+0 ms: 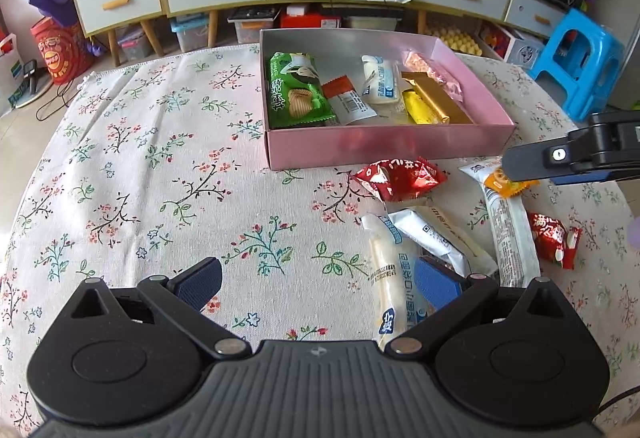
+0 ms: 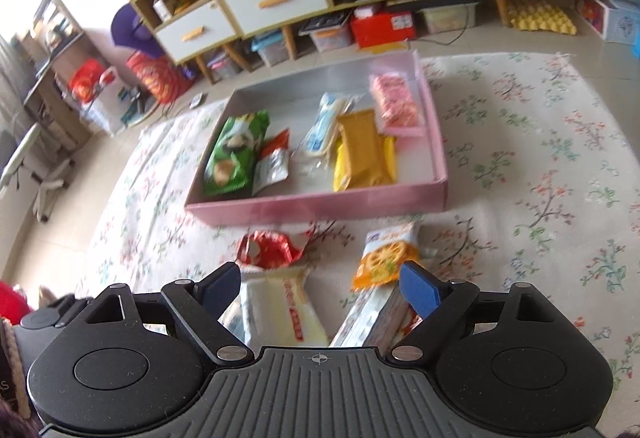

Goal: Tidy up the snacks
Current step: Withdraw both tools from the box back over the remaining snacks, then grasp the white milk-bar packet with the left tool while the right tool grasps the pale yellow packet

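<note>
Meanwhile, loose snacks are seen before both wide-spread grippers.
Lower centre, the right gripper is spread, empty, over an orange packet; the pink box lies beyond; the left gripper gapes empty.

Floral-clothed table, pink box and loose snack packets directly on top.

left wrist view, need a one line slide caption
Open left gripper over loose snack packets on a floral tablecloth, pink box half filled.
</note>
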Action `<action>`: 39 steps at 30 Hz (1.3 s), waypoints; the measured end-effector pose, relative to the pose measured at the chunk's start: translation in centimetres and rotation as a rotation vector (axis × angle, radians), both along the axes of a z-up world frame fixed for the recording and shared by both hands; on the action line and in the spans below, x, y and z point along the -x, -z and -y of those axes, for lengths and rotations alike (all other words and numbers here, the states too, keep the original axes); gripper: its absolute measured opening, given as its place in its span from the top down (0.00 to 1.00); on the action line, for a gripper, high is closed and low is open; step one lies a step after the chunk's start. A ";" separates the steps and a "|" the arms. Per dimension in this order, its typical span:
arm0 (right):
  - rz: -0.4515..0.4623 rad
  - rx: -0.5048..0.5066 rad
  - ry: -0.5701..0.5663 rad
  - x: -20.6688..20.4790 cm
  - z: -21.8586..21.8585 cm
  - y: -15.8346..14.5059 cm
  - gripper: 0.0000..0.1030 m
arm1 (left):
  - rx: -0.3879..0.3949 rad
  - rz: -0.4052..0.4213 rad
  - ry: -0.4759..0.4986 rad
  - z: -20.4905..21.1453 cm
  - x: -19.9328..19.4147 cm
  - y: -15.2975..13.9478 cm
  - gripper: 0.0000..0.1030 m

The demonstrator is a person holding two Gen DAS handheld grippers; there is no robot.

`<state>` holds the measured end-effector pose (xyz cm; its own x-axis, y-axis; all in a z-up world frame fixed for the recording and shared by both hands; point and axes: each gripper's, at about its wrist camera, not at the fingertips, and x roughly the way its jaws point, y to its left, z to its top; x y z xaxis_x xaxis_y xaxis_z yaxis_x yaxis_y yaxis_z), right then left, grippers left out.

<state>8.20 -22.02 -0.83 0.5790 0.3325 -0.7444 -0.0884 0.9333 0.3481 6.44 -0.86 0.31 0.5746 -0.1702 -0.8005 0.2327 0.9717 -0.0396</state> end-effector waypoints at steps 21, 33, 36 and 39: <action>-0.118 -0.062 -0.109 -1.5 -3.3 3.1 0.14 | 0.078 -0.104 0.101 2.5 0.8 2.6 0.52; -0.141 -0.006 -0.098 -1.9 -4.0 4.1 0.27 | 0.048 -0.088 -0.008 -0.2 0.0 2.3 0.70; -0.144 0.005 -0.100 -1.9 -4.1 4.2 0.28 | 0.043 -0.073 -0.038 -1.0 -0.1 2.1 0.68; -0.142 0.021 -0.106 -1.9 -4.4 4.3 0.28 | 0.026 -0.032 -0.045 -1.6 -0.2 1.9 0.67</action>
